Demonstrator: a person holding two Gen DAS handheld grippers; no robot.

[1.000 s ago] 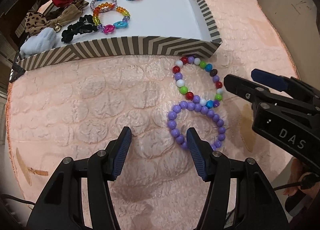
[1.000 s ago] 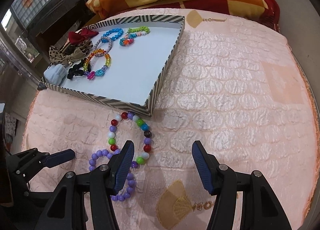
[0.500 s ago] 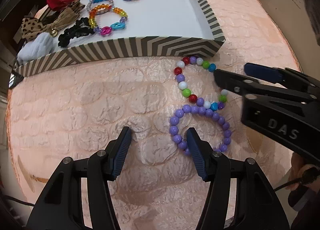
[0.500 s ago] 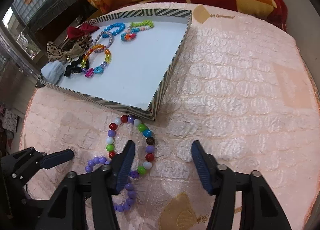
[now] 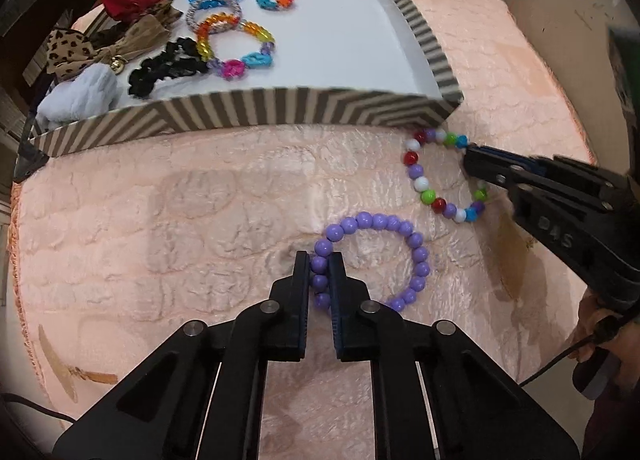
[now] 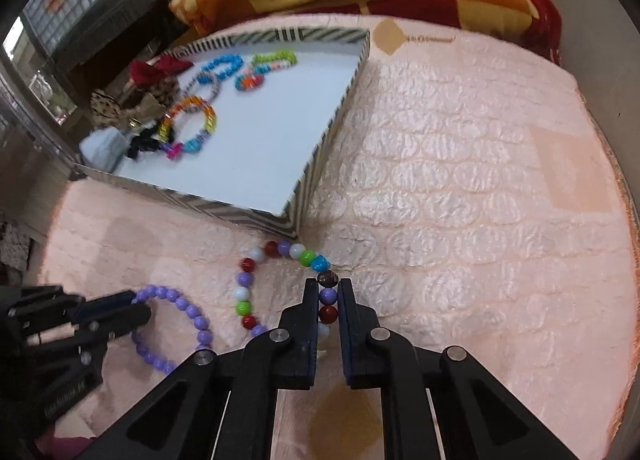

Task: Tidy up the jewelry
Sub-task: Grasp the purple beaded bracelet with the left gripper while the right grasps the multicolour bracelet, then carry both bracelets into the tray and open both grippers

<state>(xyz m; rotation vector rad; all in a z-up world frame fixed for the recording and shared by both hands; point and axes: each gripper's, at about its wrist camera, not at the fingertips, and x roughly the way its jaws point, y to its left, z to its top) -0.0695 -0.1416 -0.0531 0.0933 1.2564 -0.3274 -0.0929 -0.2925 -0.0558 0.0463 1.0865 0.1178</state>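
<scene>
The purple bracelet (image 5: 376, 260) lies at lower centre of the left view on the pink bed (image 5: 200, 220), the multicoloured bracelet (image 6: 280, 288) just beyond it by the striped tray (image 5: 256, 112). Both tools have just closed: left tool (image 5: 320, 280) pinches purple beads, right tool (image 6: 329, 300) pinches multicoloured ones. Both seem ready to lift. Two bracelets are outside; about five lie in the tray at upper left.

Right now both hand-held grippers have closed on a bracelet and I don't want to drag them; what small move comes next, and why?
Probably lift both straight up a little. The left hand-held gripper pinches the purple bead bracelet and the right hand-held gripper the multicolored bead bracelet, both flat on the pink bedspread; the striped tray has a raised wall to clear.
</scene>
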